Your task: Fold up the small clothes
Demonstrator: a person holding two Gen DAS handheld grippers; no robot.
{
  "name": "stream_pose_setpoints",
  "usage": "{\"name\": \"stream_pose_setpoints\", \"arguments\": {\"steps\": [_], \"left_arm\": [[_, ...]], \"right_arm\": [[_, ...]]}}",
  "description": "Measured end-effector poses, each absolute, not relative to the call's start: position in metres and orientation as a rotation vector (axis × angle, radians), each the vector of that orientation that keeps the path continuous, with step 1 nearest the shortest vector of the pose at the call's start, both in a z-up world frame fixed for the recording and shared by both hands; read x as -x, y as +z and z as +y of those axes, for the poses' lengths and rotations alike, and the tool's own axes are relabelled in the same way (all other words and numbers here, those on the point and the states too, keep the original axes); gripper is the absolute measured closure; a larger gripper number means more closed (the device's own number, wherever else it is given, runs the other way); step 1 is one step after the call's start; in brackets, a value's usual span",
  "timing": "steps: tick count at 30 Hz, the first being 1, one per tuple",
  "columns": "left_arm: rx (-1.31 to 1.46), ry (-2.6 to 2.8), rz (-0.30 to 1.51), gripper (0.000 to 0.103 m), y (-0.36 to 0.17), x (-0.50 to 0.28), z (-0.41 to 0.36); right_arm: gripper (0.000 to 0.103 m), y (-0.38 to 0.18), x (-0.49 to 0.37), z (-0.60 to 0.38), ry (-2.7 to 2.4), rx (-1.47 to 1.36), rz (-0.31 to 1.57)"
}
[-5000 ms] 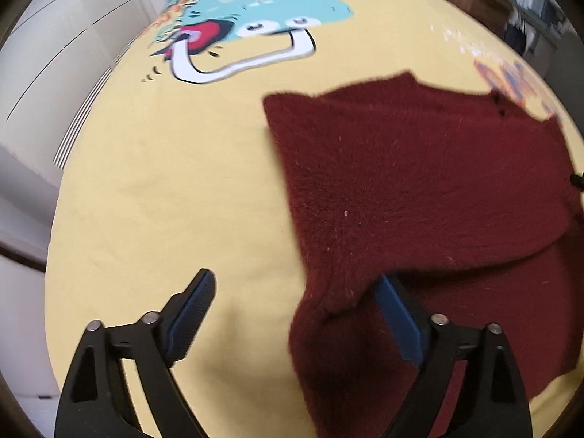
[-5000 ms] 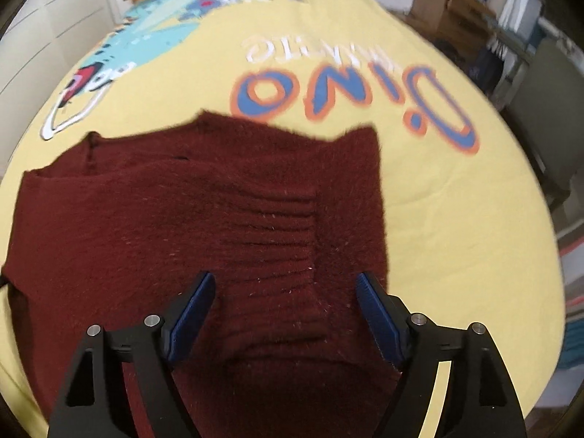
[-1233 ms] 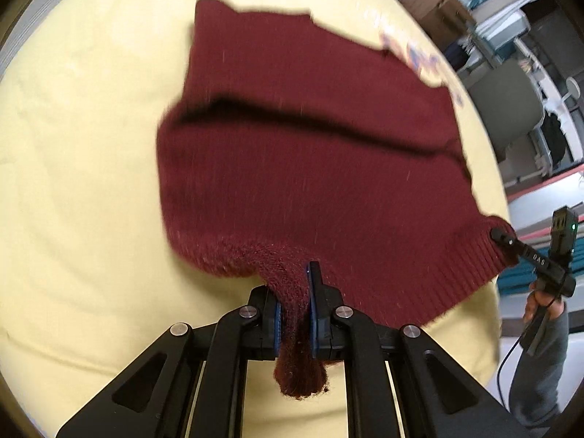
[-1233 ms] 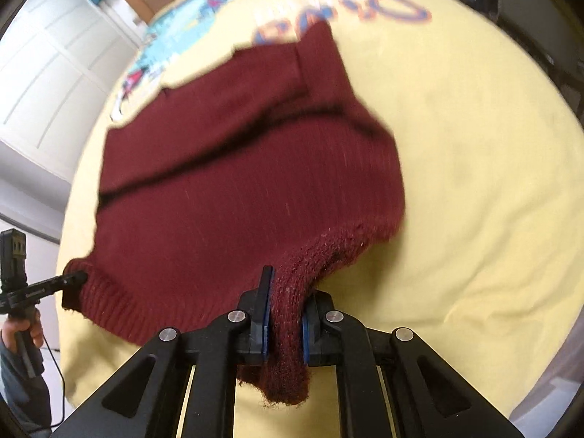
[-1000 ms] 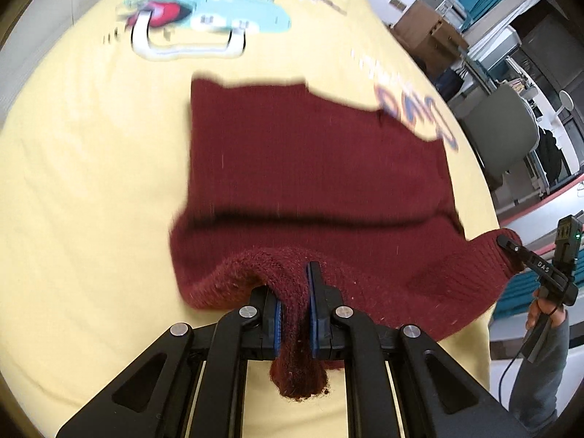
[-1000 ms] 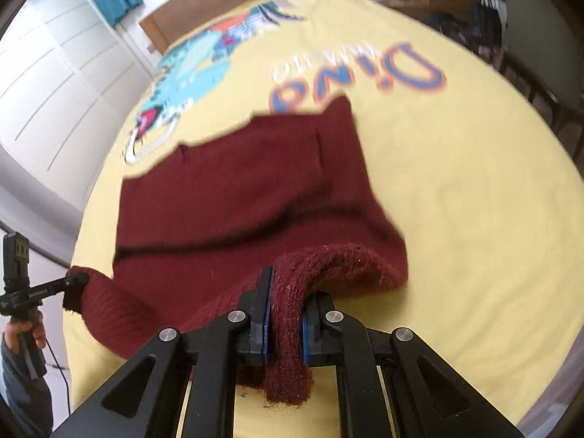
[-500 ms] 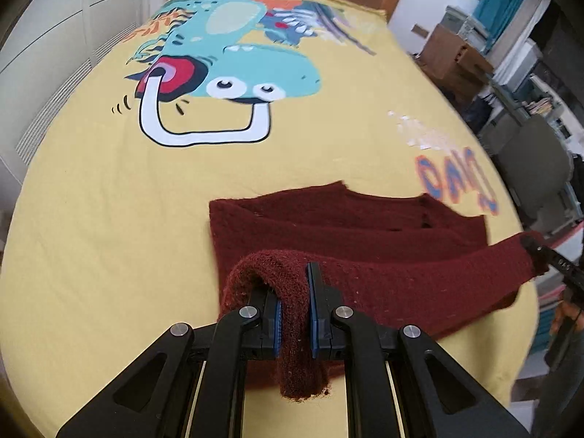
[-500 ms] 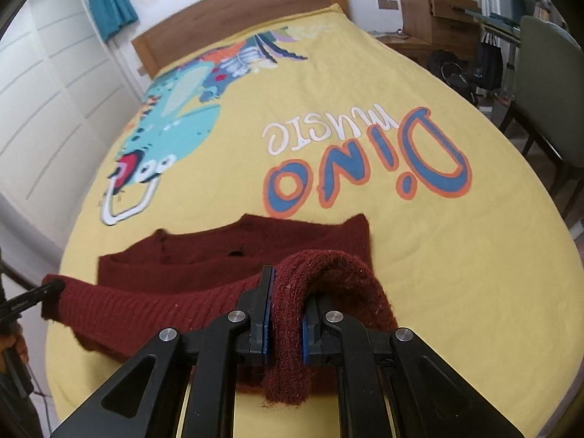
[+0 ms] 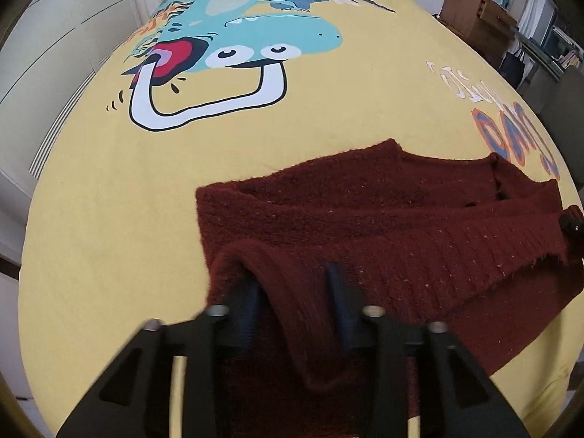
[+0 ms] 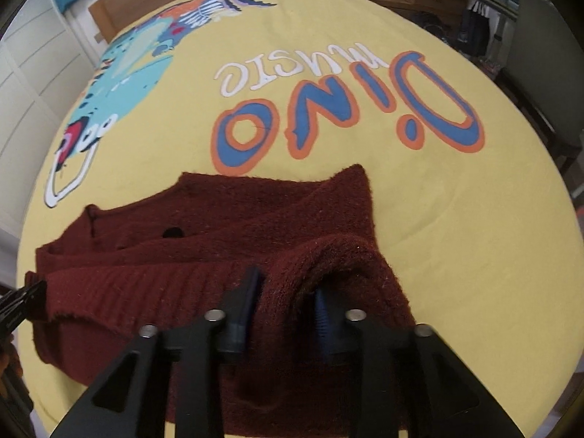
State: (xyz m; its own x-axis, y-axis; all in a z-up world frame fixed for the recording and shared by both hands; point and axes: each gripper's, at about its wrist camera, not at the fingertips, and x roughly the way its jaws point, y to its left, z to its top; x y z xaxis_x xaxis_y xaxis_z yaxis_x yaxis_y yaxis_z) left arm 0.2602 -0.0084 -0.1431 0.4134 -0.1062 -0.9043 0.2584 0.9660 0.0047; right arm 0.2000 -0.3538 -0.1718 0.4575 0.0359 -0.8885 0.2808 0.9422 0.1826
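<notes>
A dark red knitted sweater lies folded in half on the yellow bedspread, its ribbed hem brought up over the collar end. My left gripper hovers low over the hem's left corner. Its jaws are opening, and a loose fold of hem hangs between the blue pads without being pressed. In the right wrist view the sweater shows the same fold. My right gripper is over the hem's right corner, jaws opening too, with slack knit humped between them. Each gripper's tip shows at the other view's edge.
The bedspread carries a teal dinosaur print and "Dino music" lettering. White wardrobe doors stand left of the bed, wooden furniture and a chair to the right. A hand shows at the left edge.
Both grippers carried the hem forward over the sweater and lowered it, folding it in half. Their jaws, shut on the hem half a second ago, have parted.
</notes>
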Motion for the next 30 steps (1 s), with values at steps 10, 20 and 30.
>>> {"name": "stream_pose_setpoints", "arguments": {"steps": [10,20,30], "left_arm": [[-0.148,-0.238,1.081,0.023,-0.120,-0.251,-0.019],[-0.149,-0.330,1.005,0.001,-0.087,-0.229,-0.046],[-0.179,-0.404,1.028,0.001,-0.128,-0.200,-0.074]], "right_arm": [[0.024,-0.149,-0.192,-0.340,-0.180,-0.240,1.027],[0.017,-0.116,-0.178,-0.313,-0.113,-0.198,0.956],[0.016,-0.144,-0.158,-0.238,0.010,-0.079,0.963]]}}
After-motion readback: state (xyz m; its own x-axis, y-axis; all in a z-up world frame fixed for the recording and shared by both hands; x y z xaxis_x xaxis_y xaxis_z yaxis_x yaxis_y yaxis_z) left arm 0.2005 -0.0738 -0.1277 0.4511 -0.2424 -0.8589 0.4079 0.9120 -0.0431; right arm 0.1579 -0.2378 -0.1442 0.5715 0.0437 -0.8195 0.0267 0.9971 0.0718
